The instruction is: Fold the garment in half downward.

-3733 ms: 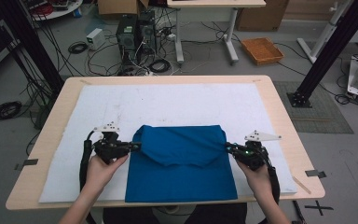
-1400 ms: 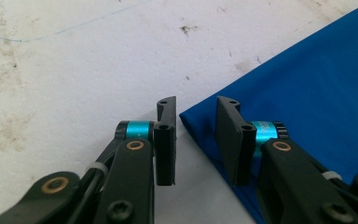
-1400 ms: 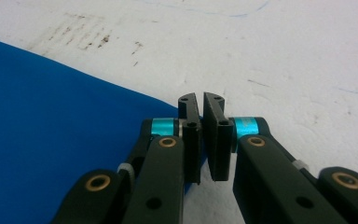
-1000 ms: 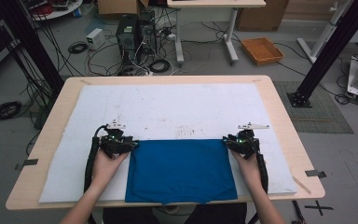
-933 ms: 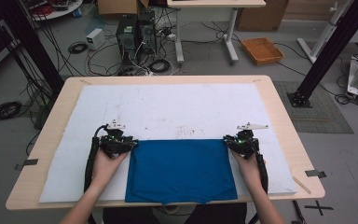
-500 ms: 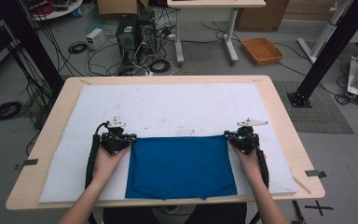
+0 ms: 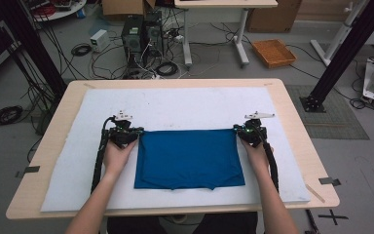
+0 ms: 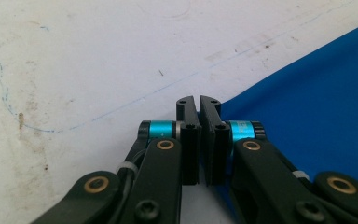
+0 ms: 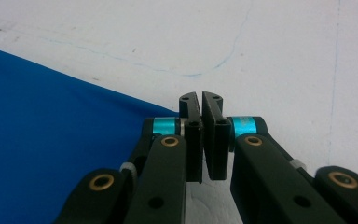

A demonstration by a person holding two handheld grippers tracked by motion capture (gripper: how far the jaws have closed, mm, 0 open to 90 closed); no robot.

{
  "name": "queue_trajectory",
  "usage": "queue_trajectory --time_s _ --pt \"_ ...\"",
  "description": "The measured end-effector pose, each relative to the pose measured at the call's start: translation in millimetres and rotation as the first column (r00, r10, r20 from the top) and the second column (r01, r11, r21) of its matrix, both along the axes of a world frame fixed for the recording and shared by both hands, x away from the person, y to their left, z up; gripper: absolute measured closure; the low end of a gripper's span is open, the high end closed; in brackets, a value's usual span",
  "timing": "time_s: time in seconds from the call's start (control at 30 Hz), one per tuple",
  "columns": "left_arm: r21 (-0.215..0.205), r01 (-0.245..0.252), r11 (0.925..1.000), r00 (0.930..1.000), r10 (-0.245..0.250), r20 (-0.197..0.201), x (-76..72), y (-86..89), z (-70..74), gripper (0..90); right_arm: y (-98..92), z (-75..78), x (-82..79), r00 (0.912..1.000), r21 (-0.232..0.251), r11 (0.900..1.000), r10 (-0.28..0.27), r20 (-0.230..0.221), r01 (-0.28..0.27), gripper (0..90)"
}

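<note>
Since the frames a second back, the blue cloth (image 7: 190, 158) has slid a little toward the far side of the white mat (image 7: 185, 105), and both of my grippers have gone with its far corners; their jaws have just been closing and now stand almost together. Further back the cloth lay with a flap turned over its top, whereas now it lies as one flat folded rectangle, near the person's edge of the mat and roughly centred between the two hands. I hold it at the two far corners, I judge, so that the edge between them stays taut and straight while it is dragged and squared up. In the left gripper view the left gripper (image 8: 198, 103) shows only a thin slit between its pads, and the cloth's corner runs in behind its right-hand jaw; in the right gripper view the right gripper (image 9: 200, 99) looks the same, with the cloth edge meeting its left-hand jaw. Whether fabric is truly pinched I cannot see in the slits, but the cloth following the hands makes me judge that each holds a corner. Around the mat the wooden table (image 7: 292, 112) shows bare, with cables and computer cases (image 7: 143, 34) on the floor beyond it.
</note>
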State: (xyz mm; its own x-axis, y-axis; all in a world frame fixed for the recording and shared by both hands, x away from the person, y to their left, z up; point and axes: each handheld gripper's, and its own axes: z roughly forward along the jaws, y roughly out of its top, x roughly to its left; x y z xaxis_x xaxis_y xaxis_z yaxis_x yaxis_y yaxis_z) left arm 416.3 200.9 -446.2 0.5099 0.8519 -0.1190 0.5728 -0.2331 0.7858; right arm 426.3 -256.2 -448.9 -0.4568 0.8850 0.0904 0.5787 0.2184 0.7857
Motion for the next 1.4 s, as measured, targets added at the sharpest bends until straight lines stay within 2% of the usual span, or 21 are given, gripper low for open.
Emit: queue_trajectory --time_s 0.13,0.23,0.27,0.3,0.33,0.4,0.43,0.5,0.57,0.67,0.73,0.83,0.9,0.97,1.03,1.07,1.1,1.17,1.2,1.27,1.4 --pt "0.007 0.001 1.0000 1.0000 -0.002 0.005 -0.6 -0.5 0.8 86.6 -0.4 0.6 0.0 0.9999 -0.001 1.000 0.005 0.010 -0.005 87.7" --pt "0.023 -0.002 0.9997 0.9995 0.002 0.031 -2.8 -1.9 3.8 84.5 -0.2 2.6 -2.1 0.9999 -0.004 1.000 0.003 0.016 -0.003 83.6" --pt "0.051 -0.014 0.9986 0.9986 0.011 0.052 -4.7 -2.6 6.6 78.0 0.1 3.9 -3.4 0.9998 -0.006 1.000 -0.001 0.019 0.002 79.5" --pt "0.056 -0.015 0.9983 0.9977 0.011 0.067 -6.2 -2.5 9.0 69.0 0.3 6.3 -5.5 0.9995 -0.011 1.000 -0.005 0.032 0.006 74.6" --pt "0.051 -0.007 0.9987 0.9972 0.004 0.075 -8.2 -1.1 11.9 65.4 -0.1 8.5 -7.3 0.9991 -0.010 1.000 0.003 0.042 -0.002 73.2" --pt "0.034 0.000 0.9994 0.9956 -0.003 0.093 -14.0 1.2 18.6 53.6 -0.4 13.1 -12.1 0.9982 -0.001 1.000 0.009 0.059 -0.009 62.0" --pt "0.034 0.010 0.9994 0.9936 -0.014 0.112 -18.3 2.6 22.0 49.7 -0.7 15.3 -15.4 0.9978 0.009 1.000 0.013 0.065 -0.014 59.3" --pt "0.032 0.032 0.9990 0.9886 -0.036 0.146 -27.7 6.6 28.7 48.9 -1.8 20.5 -24.2 0.9957 0.031 0.999 0.023 0.090 -0.026 53.6" --pt "0.024 0.061 0.9979 0.9844 -0.064 0.164 -37.9 12.1 35.4 45.0 -4.6 26.0 -34.5 0.9922 0.049 0.998 0.038 0.119 -0.044 52.1" --pt "0.005 0.108 0.9942 0.9738 -0.106 0.201 -53.8 21.6 42.6 45.0 -12.0 34.6 -52.8 0.9830 0.078 0.995 0.049 0.177 -0.064 50.6" --pt "-0.042 0.136 0.9899 0.9659 -0.123 0.228 -61.5 29.2 44.2 45.0 -17.5 38.8 -62.1 0.9794 0.085 0.994 0.053 0.195 -0.070 49.2" --pt "-0.101 0.176 0.9792 0.9576 -0.146 0.248 -65.7 37.1 42.8 45.2 -27.5 42.5 -71.6 0.9771 0.096 0.993 0.043 0.209 -0.064 47.7" --pt "-0.118 0.202 0.9722 0.9504 -0.166 0.263 -65.9 39.5 40.4 45.2 -34.3 43.3 -75.6 0.9732 0.097 0.994 0.026 0.228 -0.050 47.8" --pt "-0.105 0.215 0.9710 0.9459 -0.180 0.270 -66.1 38.7 37.8 45.3 -40.8 43.9 -75.8 0.9730 0.097 0.995 0.013 0.231 -0.036 47.8" --pt "-0.087 0.221 0.9715 0.9392 -0.188 0.288 -67.4 37.4 35.4 45.3 -46.3 44.2 -75.9 0.9740 0.118 0.993 -0.006 0.226 -0.021 47.2" --pt "-0.093 0.219 0.9713 0.9377 -0.183 0.295 -68.1 37.0 34.8 45.3 -48.5 44.1 -75.8 0.9739 0.122 0.992 -0.012 0.227 -0.016 47.2" --pt "-0.121 0.214 0.9692 0.9422 -0.173 0.287 -68.3 37.2 34.8 45.2 -50.1 43.9 -75.5 0.9737 0.125 0.992 -0.013 0.227 -0.016 47.1" --pt "-0.184 0.210 0.9602 0.9528 -0.159 0.259 -68.3 37.9 35.4 45.2 -52.1 43.8 -75.6 0.9746 0.129 0.992 -0.016 0.223 -0.014 47.1" --pt "-0.187 0.209 0.9599 0.9542 -0.158 0.254 -68.8 37.9 36.0 45.0 -52.4 43.8 -75.7 0.9746 0.128 0.992 -0.015 0.224 -0.014 47.2" --pt "-0.170 0.202 0.9645 0.9542 -0.155 0.256 -70.7 36.2 38.0 45.0 -52.2 44.0 -76.2 0.9745 0.124 0.992 -0.013 0.224 -0.015 47.1" --pt "-0.130 0.209 0.9692 0.9466 -0.168 0.275 -74.8 32.4 42.1 42.6 -52.0 46.0 -76.6 0.9733 0.120 0.992 -0.002 0.230 -0.026 47.0"
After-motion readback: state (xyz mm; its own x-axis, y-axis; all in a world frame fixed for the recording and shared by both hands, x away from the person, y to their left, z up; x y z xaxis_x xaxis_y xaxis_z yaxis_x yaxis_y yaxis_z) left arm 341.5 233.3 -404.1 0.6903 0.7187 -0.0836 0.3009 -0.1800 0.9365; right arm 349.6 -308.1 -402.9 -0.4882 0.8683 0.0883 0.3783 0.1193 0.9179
